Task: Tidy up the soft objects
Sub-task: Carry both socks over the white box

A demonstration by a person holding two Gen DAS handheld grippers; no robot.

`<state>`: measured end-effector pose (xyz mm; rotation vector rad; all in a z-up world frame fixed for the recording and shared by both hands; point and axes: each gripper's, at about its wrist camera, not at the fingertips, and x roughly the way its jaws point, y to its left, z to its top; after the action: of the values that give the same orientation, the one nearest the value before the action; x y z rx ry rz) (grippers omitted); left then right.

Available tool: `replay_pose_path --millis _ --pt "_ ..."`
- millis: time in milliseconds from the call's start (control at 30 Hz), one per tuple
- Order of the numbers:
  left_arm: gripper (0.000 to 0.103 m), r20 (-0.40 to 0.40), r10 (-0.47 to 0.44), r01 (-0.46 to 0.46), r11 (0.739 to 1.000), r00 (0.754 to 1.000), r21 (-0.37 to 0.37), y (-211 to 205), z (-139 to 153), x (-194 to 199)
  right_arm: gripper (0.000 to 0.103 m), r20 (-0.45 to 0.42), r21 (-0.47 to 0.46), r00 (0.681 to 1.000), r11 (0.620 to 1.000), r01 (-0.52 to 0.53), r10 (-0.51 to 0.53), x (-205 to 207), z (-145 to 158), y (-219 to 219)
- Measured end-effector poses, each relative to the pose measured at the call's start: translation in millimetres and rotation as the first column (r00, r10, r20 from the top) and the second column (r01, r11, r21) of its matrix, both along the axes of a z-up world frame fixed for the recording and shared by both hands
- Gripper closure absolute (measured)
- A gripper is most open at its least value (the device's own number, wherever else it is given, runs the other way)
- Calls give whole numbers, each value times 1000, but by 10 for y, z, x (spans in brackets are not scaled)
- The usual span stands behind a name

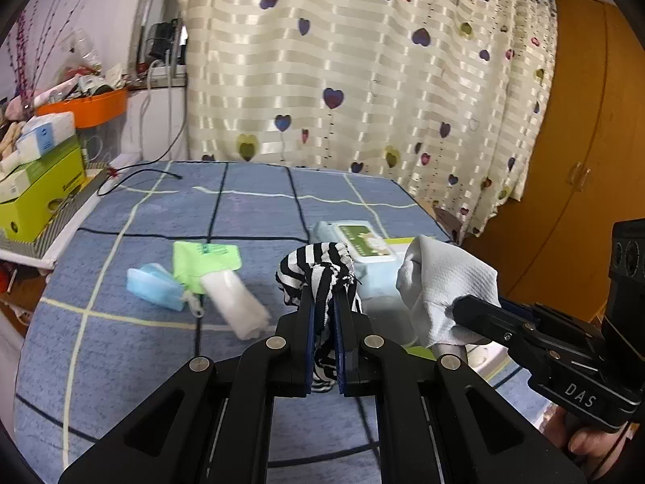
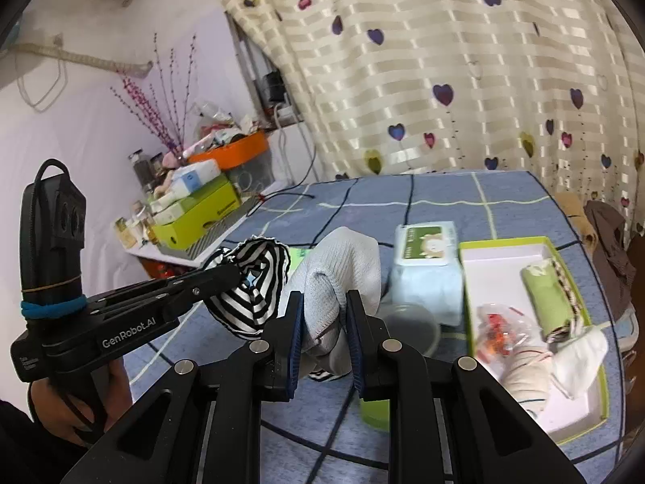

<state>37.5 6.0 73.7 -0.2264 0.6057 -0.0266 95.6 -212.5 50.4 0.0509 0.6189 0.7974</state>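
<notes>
Left gripper (image 1: pixel 323 306) clamped on a black-and-white striped sock (image 1: pixel 316 268), held above the blue bedcover (image 1: pixel 133 347). Right gripper (image 2: pixel 322 314) just beside it, clamped on a white sock (image 2: pixel 342 270). Ahead of both: wipes pack (image 2: pixel 427 258). Right of the right gripper: green-rimmed box (image 2: pixel 475 248) holding rolled soft items.

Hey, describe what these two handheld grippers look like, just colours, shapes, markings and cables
Both are matte black, with angular linkage arms, silver round pivot pins and dark blue ribbed pads on two flat fingers. The left gripper reads "GenRobot.AI" in white, and carries an upright black camera module with a looped black cable and a blue elastic band. The right gripper is marked "DAS". Bare hands grip both handles; no sleeves show.
</notes>
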Motion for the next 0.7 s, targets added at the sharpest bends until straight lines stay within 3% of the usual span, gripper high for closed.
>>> replay_pose_path --millis 700 --pt "95 24 -136 137 991 990 -5 -582 153 373 84 18 13 985 985 171 -171 316 99 -817"
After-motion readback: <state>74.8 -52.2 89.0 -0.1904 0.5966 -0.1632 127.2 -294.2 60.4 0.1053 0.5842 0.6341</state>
